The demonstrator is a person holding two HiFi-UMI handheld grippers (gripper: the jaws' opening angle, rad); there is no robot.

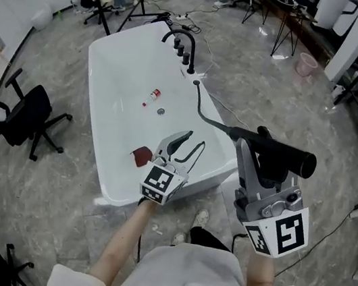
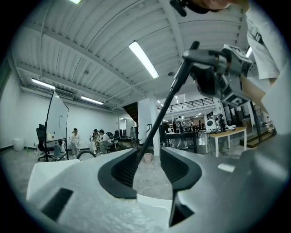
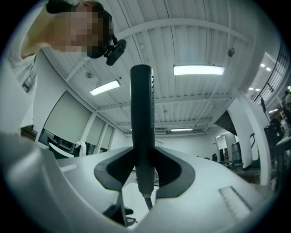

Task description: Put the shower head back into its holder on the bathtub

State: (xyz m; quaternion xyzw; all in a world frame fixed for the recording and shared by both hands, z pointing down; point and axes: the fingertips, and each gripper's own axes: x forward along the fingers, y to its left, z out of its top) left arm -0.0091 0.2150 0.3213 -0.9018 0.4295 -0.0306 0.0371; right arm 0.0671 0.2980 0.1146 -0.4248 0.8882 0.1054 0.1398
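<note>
Shower head (image 1: 279, 156): black, hand-held type, clamped crosswise between the jaws of the right gripper (image 1: 254, 152). It is held in the air, well short of the bathtub (image 1: 109, 72). Its hose (image 1: 201, 112) runs from these jaws to the tub's far rim.

Left gripper (image 1: 182, 145): jaws spread wide and pressing on nothing. It is held over the tub's near end.

Progress: the shower head is in hand but not yet seated. In my judgement the whole carry to the rim and the seating remain. A row of black fittings (image 1: 185, 52) stands on the rim far beyond both sets of jaws. Which one is the holder cannot be told.

Views compared:
- The right gripper view alone shows the grip. Both pads pinch the handle and the hose coupling hangs just below them.
- The left gripper view alone shows the hose crossing the gap of the spread jaws and rising to the right gripper. Whether it lies between the pads or beyond them cannot be told.
- The head view alone shows the tub, the fittings and a red item (image 1: 141, 156) on the tub floor.
</note>
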